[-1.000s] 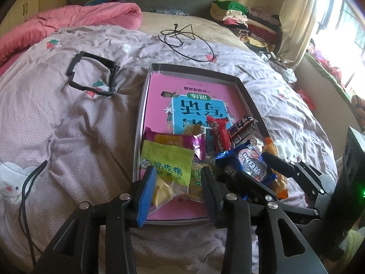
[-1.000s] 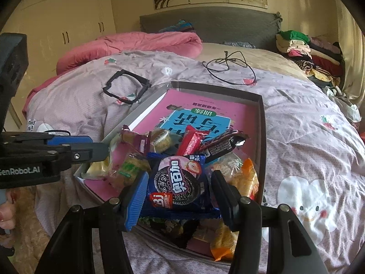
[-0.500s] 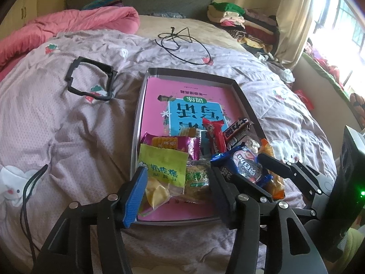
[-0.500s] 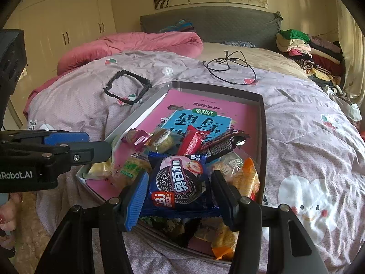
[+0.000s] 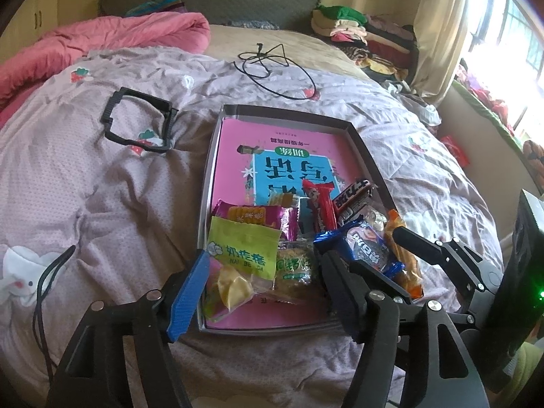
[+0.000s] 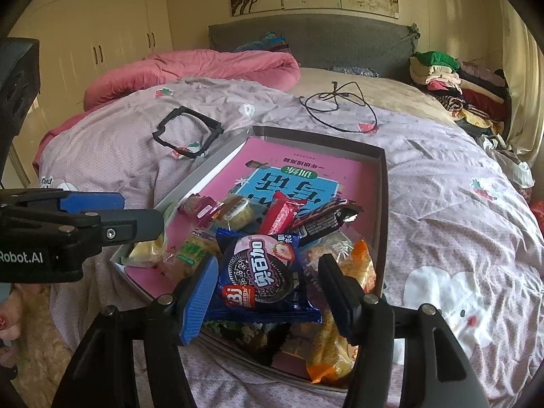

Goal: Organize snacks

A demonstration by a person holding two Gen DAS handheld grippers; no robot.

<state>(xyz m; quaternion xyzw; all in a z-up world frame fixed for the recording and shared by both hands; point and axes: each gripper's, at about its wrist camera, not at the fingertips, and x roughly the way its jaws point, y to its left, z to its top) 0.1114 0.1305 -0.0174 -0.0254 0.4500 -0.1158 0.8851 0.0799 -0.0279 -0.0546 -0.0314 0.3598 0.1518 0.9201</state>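
Left fingers spreading, released, green packet between them, right fingers widening, apparently off blue cookie pack

Light source: daylight is admitted through the window at the right edge of the left wrist view.
Glare: the panes are blown out to white.
Brightness: the bed is evenly and softly lit; shadows are kept faint.
Distortion: straight lines are bowed near the edges; corners are vignetted black.
Sharpness: slight softness is seen throughout.

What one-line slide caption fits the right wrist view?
Right gripper opening around a blue cookie packet atop snacks piled in a gray tray.
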